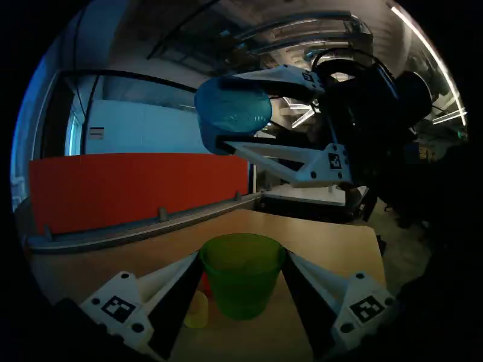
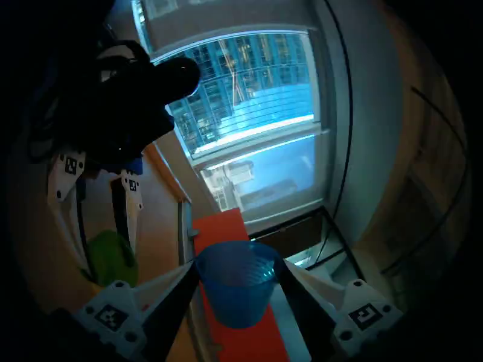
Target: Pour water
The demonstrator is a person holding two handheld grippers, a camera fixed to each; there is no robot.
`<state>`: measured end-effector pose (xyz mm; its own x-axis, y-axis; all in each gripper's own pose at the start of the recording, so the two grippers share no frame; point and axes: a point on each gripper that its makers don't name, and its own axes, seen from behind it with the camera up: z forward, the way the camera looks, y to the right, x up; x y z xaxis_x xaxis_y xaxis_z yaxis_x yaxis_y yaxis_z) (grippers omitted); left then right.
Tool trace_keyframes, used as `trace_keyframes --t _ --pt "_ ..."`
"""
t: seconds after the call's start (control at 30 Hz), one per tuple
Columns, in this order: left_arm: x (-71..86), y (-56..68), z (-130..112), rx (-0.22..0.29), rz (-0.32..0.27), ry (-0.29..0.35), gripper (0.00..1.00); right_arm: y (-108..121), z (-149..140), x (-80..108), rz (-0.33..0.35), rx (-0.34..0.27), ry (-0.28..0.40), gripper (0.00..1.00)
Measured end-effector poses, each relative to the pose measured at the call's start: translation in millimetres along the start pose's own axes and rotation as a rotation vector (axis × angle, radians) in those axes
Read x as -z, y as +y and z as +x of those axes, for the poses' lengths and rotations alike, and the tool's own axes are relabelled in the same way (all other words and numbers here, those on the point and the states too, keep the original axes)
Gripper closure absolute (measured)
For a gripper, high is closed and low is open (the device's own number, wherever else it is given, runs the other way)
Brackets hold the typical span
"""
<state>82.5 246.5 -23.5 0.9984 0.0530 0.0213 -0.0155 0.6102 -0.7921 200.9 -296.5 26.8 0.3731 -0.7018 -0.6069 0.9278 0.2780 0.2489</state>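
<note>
I count two cups, one in each gripper. My left gripper (image 1: 243, 259) is clamped on the green cup (image 1: 243, 280), which stands upright, mouth up, over the table (image 1: 329, 241). My right gripper (image 1: 224, 114) grips the blue cup (image 1: 232, 111) higher up, above the table's far edge. The blue cup is tipped onto its side, long axis near level.

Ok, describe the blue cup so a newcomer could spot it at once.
Start at the wooden table with the red panel behind it, then look up. The blue cup is in the air, tipped sideways in the right gripper; the green cup is upright, low, in the left gripper.
</note>
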Motion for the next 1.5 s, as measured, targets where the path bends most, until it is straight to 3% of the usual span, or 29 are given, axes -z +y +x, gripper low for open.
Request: trace_keyframes --t 0.47,0.8,0.9,1.2,1.5 --pt "2.9 -6.7 2.5 0.000 0.011 0.002 0.13 -15.6 -9.1 9.3 0.014 -0.505 -0.038 0.09" --pt "5.8 -11.1 0.7 0.003 0.019 0.000 0.12 -22.2 -24.3 13.3 0.040 -0.934 -0.042 0.09" --pt "6.5 -13.1 0.4 0.002 0.023 -0.001 0.12 -20.9 -31.8 15.2 0.047 -1.017 -0.036 0.09" --pt "8.8 -19.2 1.1 0.003 0.033 -0.001 0.13 -22.9 -50.2 24.0 0.069 -1.157 -0.045 0.09" --pt "13.7 -25.1 0.2 -0.002 0.046 -0.010 0.13 -30.6 -58.5 30.8 0.090 -1.199 -0.049 0.09"
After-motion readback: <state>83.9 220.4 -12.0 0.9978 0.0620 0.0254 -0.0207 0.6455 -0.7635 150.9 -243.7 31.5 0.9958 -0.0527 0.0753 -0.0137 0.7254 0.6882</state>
